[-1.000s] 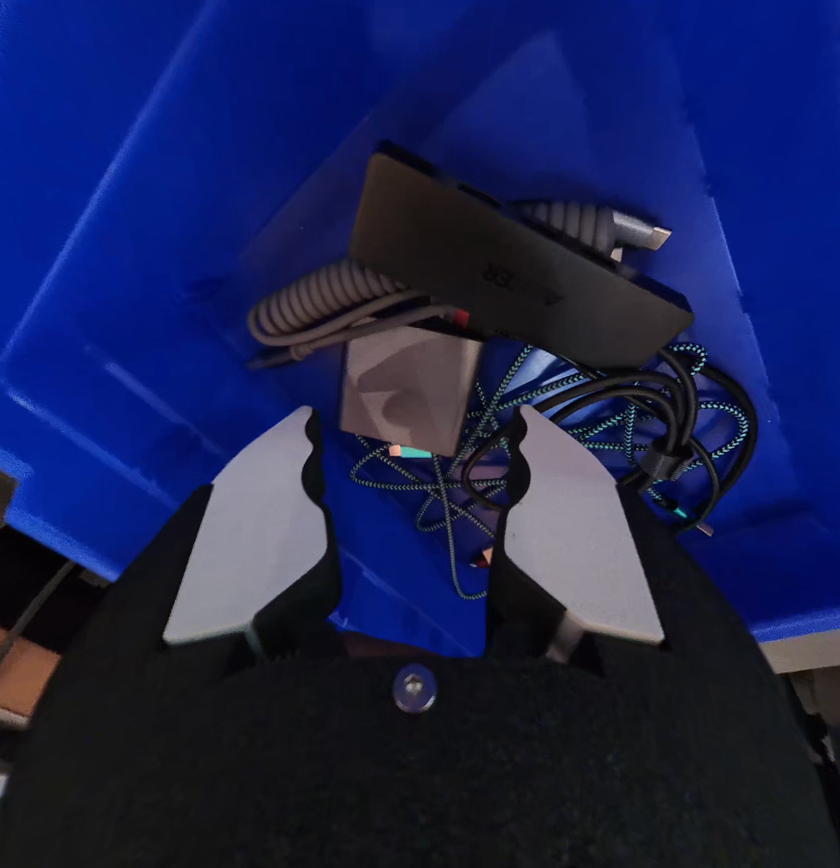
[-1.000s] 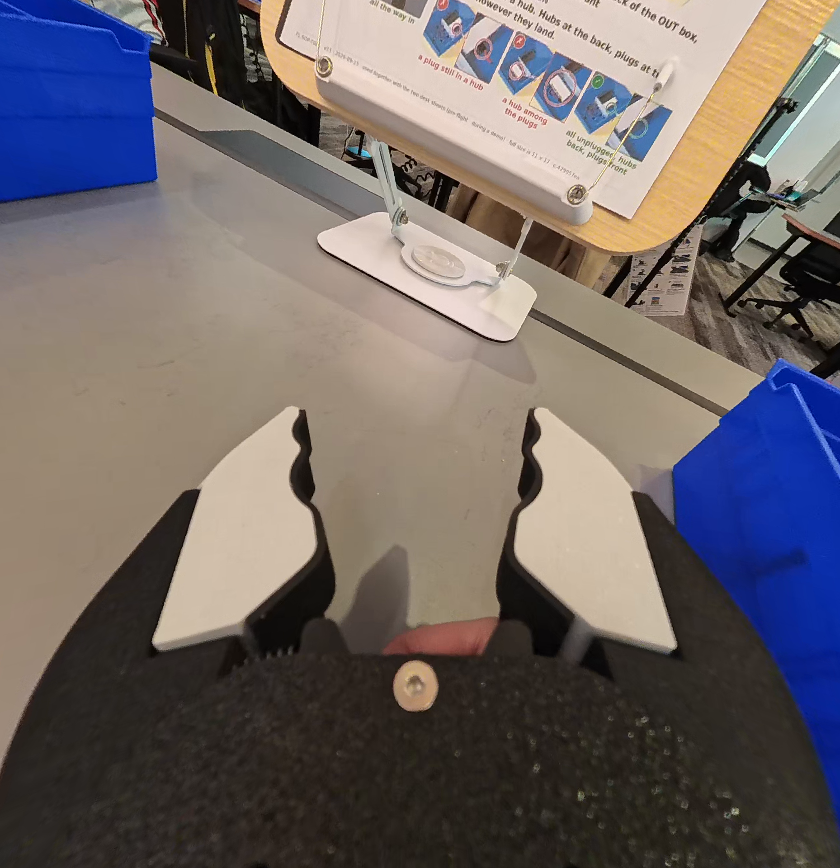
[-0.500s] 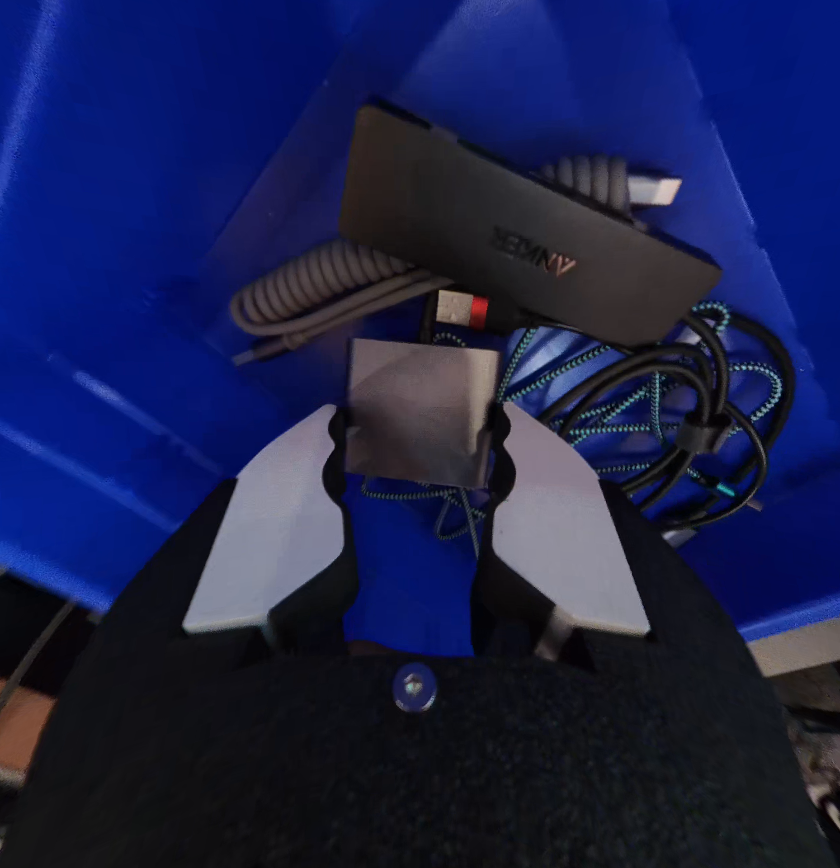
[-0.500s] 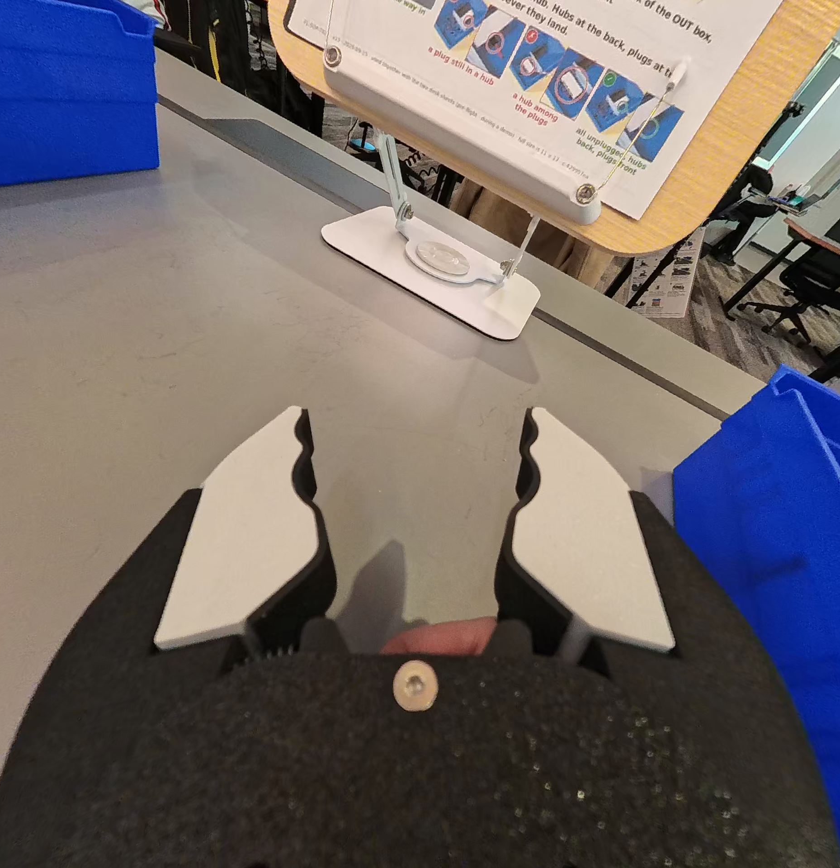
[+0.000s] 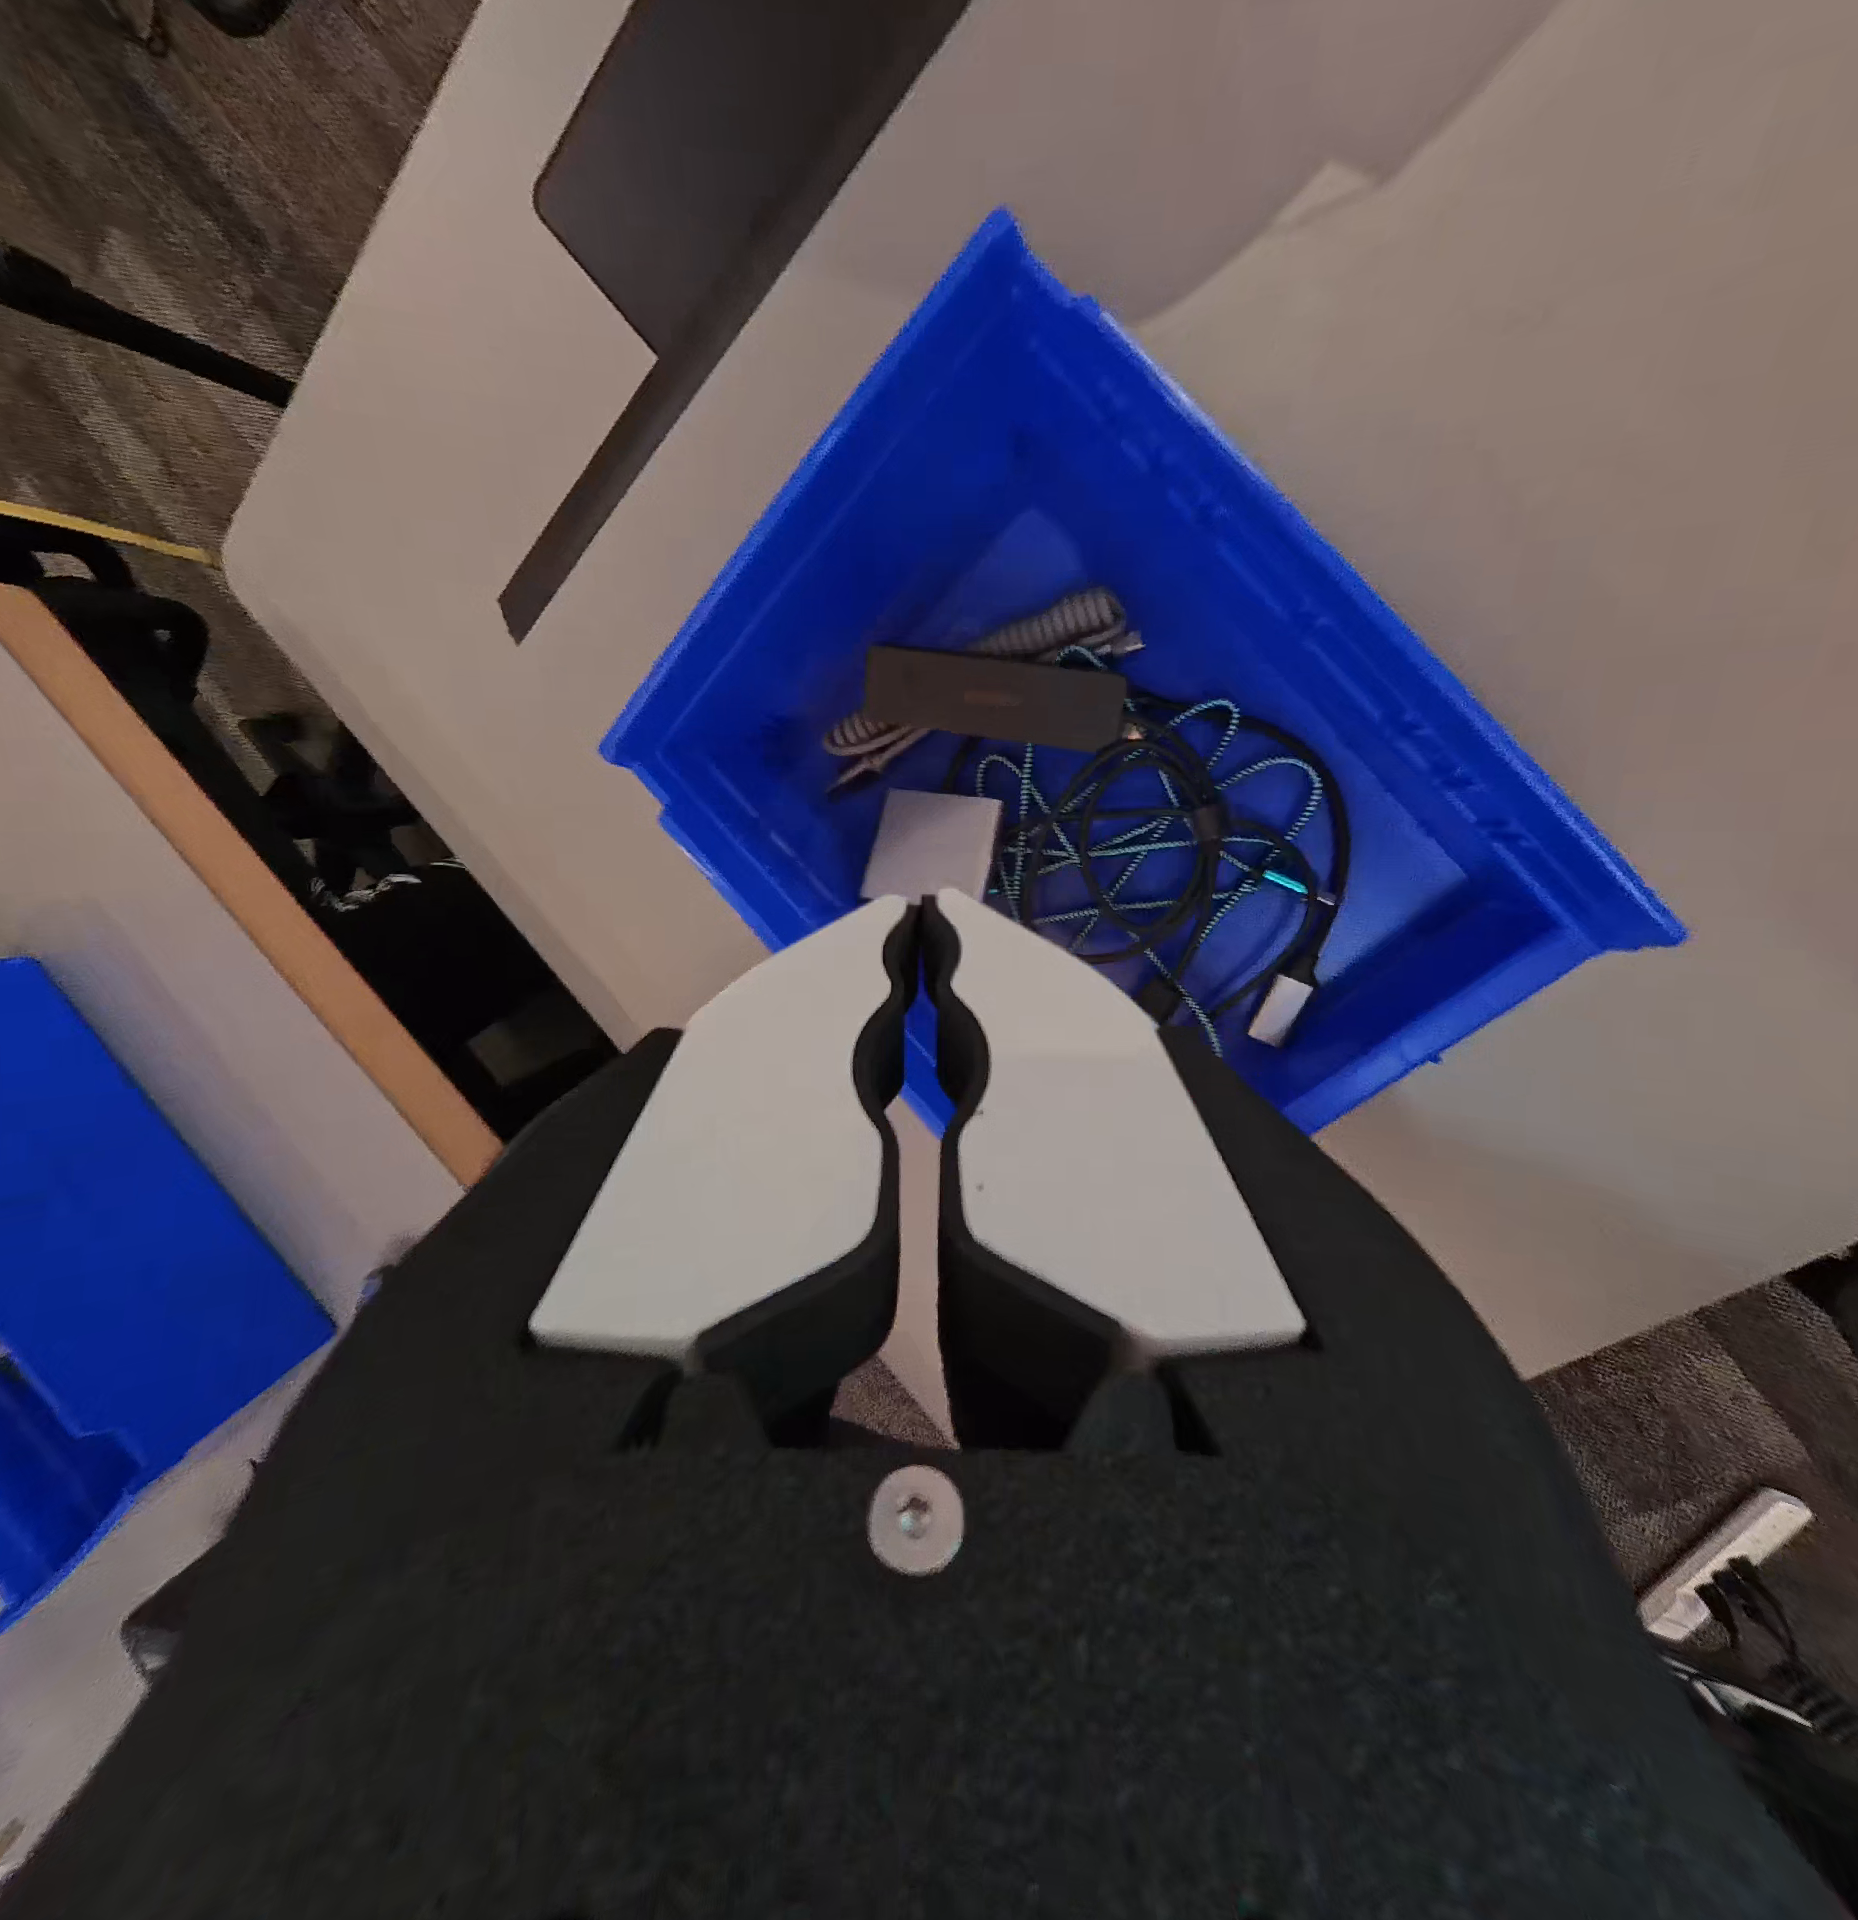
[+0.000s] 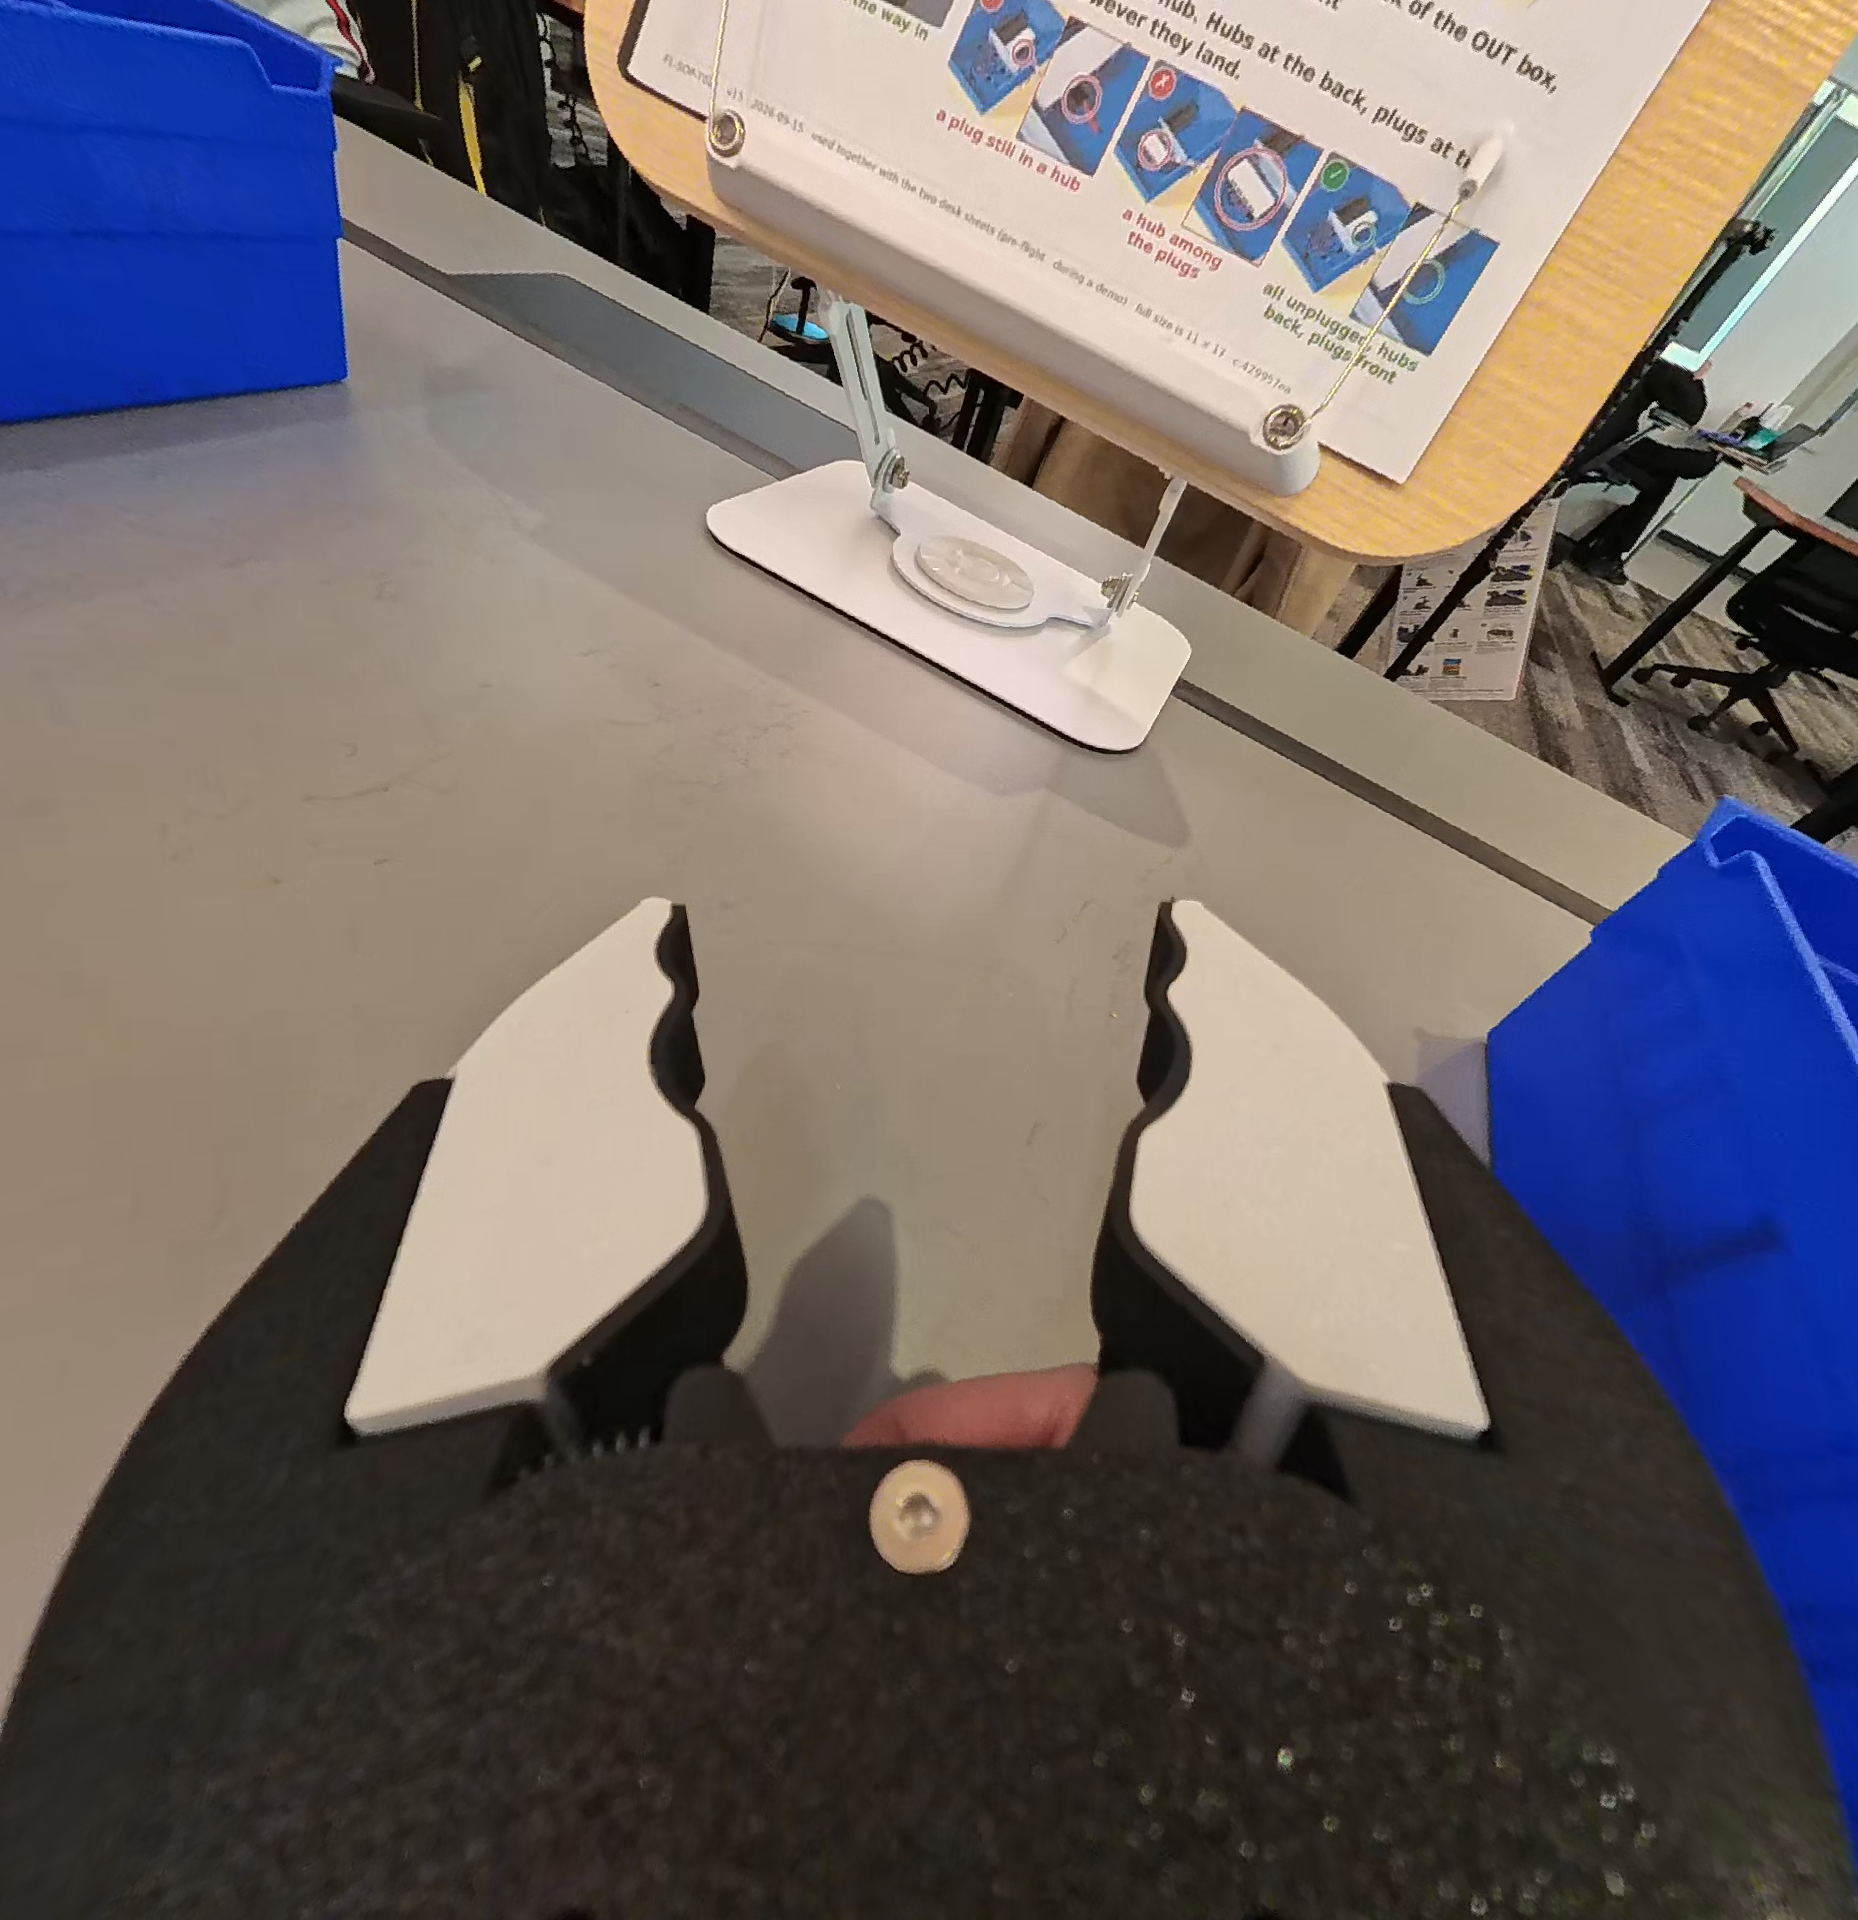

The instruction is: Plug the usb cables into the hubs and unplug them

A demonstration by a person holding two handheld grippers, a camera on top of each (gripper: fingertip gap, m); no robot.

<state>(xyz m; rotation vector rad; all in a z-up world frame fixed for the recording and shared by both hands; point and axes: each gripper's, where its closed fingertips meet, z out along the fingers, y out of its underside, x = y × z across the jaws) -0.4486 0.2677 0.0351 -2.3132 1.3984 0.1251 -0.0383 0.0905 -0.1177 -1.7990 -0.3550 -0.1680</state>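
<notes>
In the left wrist view my left gripper (image 5: 922, 906) is shut, its pads pressed together with nothing between them, and it hangs high above a blue bin (image 5: 1527, 727). In the bin lie a grey hub (image 5: 935, 842), a black hub (image 5: 992, 694), a coiled grey cable (image 5: 873, 740) and a tangle of black and teal braided USB cables (image 5: 1164, 831). In the right wrist view my right gripper (image 6: 923, 914) is open and empty above the grey table (image 6: 385, 779).
A white stand (image 6: 956, 592) holding a wooden board with an instruction sheet stands on the table ahead of the right gripper. One blue bin (image 6: 1714, 1143) is close on its right, another blue bin (image 6: 146, 208) is at the far left. A further blue bin (image 5: 104, 1247) shows at the left wrist view's left edge. My hands' fingertips stand some 50 centimetres from each other. The right gripper is farther from the grey hub (image 5: 935, 842), some 45 centimetres, than the left, some 20 centimetres.
Half a second ago the left fingers stood around the grey hub inside the bin. Now the gripper has risen far above the bin with pads shut on air; the hub stays in the bin. The right gripper barely moved.
</notes>
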